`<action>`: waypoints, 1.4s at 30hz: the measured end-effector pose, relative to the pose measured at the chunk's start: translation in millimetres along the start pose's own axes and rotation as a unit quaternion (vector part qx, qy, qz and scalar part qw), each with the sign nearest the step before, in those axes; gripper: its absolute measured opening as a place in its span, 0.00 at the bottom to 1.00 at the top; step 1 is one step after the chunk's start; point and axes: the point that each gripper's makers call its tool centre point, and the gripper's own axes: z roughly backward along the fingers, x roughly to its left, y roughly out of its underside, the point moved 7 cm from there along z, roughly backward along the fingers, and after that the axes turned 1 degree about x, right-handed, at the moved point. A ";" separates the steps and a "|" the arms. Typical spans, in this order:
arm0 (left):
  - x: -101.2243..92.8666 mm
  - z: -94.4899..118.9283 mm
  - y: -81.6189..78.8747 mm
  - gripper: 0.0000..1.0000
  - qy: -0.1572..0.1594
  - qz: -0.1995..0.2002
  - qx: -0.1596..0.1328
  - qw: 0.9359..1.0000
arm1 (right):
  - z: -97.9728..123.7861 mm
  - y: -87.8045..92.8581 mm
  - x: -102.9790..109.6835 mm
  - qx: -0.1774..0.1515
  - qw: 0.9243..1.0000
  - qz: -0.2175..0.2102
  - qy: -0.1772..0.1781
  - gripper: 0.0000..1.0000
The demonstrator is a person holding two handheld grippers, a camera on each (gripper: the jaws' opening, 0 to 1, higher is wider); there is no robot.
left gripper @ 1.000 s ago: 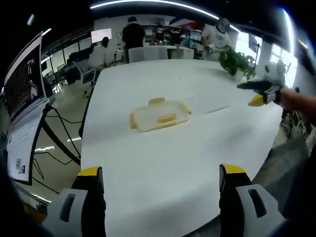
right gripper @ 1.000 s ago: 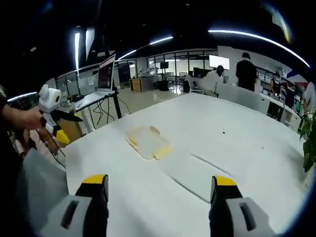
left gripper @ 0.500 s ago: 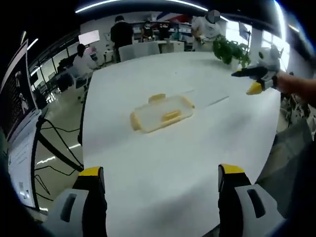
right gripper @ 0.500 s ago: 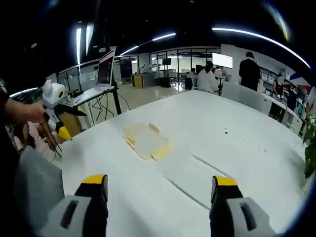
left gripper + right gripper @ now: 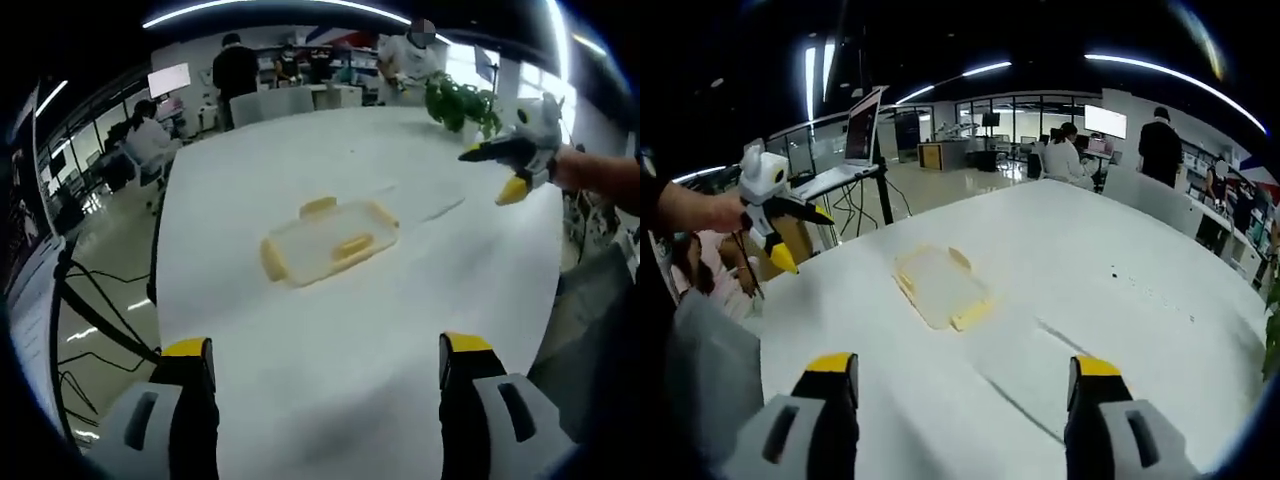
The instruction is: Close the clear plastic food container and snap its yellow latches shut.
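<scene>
1. A clear plastic food container (image 5: 328, 241) with yellow latches (image 5: 349, 245) lies flat toward the middle of a broad white bench (image 5: 330, 340), well in from every edge; from the right gripper view it sits across the bench (image 5: 1120, 330) nearer the corner by the laptop stand.

2. The lid looks laid over the base, though whether it is fully seated cannot be told at this distance; at least one latch tab sticks out flat from a short side, so the snapping step appears not yet done.

3. The left gripper (image 5: 320, 400) hovers above the near edge of the bench, jaws spread wide with nothing between them, well apart from the container.

4. The right gripper (image 5: 958, 405) hangs over another edge in the same state: jaws parted, empty, pointed across the bench toward the container (image 5: 938, 285).

5. Each gripper also appears in the other's view, raised off the bench in a hand: the right one (image 5: 505, 165) near a potted plant (image 5: 455, 100), the left one (image 5: 775, 215) before the laptop (image 5: 862, 135).

6. By its looks the container is light, thin-walled and slick, likely to skate on the smooth bench if pushed from one side only.

7. A sound approach would be one gripper pressing down on the lid's centre to pin it while the other folds each latch down over the rim.

8. People work at desks in the background.
</scene>
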 end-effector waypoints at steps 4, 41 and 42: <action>7.8 -4.6 -1.9 0.91 0.006 -0.008 0.002 1.000 | -8.2 -4.0 -2.7 0.003 1.000 0.007 -0.003 0.86; 62.2 -85.1 -19.9 0.93 0.080 -0.133 0.045 0.987 | -74.3 -32.7 -15.3 0.055 0.983 0.153 -0.086 0.83; 62.4 -88.2 -21.4 0.93 0.089 -0.135 0.047 0.986 | -75.4 -32.9 -16.5 0.056 0.983 0.154 -0.087 0.83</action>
